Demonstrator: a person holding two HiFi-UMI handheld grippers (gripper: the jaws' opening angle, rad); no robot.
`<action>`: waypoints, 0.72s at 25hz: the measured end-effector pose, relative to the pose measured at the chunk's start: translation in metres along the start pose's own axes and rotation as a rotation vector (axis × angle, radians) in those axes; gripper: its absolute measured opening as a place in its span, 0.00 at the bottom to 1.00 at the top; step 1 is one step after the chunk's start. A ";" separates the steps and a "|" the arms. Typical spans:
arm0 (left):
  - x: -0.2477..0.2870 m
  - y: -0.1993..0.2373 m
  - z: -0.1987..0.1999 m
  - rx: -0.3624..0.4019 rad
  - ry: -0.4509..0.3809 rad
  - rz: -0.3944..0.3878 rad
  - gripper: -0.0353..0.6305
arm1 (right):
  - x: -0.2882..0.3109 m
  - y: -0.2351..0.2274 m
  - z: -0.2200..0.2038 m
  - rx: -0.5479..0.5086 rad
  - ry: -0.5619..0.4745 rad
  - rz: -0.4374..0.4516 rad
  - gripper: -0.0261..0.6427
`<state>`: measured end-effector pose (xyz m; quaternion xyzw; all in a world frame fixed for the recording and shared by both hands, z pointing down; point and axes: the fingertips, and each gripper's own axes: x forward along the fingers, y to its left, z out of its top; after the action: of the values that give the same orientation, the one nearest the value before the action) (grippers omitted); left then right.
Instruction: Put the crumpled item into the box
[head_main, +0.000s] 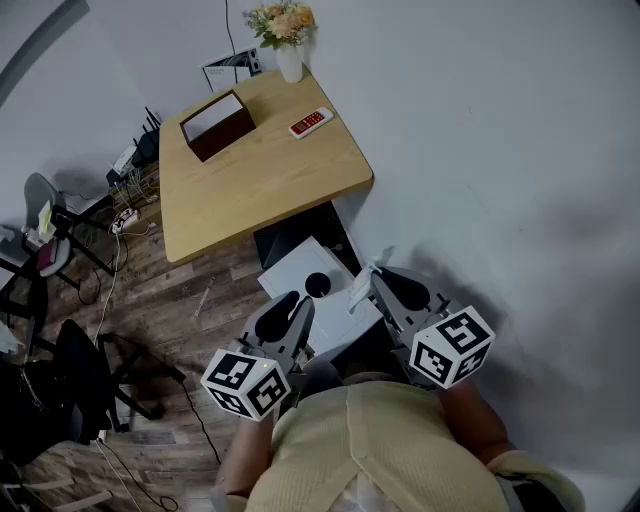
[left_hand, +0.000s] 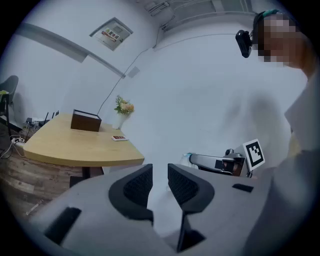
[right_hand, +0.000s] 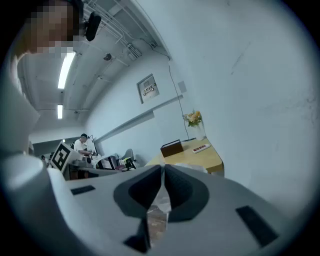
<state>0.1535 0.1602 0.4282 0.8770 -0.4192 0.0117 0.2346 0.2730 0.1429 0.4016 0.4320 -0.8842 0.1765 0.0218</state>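
In the head view a wooden table (head_main: 262, 170) stands at the upper left, against the wall. On it are the open brown box (head_main: 217, 124), a red-and-white keypad device (head_main: 310, 122) and a vase of flowers (head_main: 285, 35). The box's opening faces up and looks empty from here.

Nearer the person, the left gripper (head_main: 297, 303) hangs in the air over a white cabinet top (head_main: 300, 265). In its own view its jaws stand a narrow gap apart, with nothing between them but the wall beyond.

To its right, the right gripper (head_main: 375, 280) has the crumpled item (head_main: 360, 290), a pale scrap that sticks out past its tips. The right gripper view shows the jaws pressed nearly together on a thin, wrinkled, half-transparent piece (right_hand: 160, 202) that runs down between the pads. Whether it is film or paper I cannot tell.

So the item is off the table and well apart from the box, and the carry is yet to be made.

It looks very light, soft and limp, so it should crush rather than resist. A firm pinch on a bunched fold, as now, seems the safest hold. A single loose edge could slide out or tear. On release it may cling to a pad or drift, so letting go low over the box's opening seems wise.
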 end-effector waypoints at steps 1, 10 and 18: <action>0.000 -0.001 -0.002 -0.001 0.002 0.000 0.20 | -0.001 -0.001 -0.002 0.002 0.003 -0.002 0.10; 0.007 -0.005 -0.009 0.000 0.020 0.005 0.20 | -0.002 -0.008 -0.012 0.014 0.025 -0.008 0.10; 0.008 -0.001 0.003 0.012 -0.016 0.033 0.20 | -0.006 -0.010 -0.003 0.016 -0.005 -0.001 0.10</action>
<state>0.1591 0.1535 0.4267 0.8715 -0.4353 0.0112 0.2257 0.2837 0.1427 0.4066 0.4330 -0.8826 0.1824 0.0164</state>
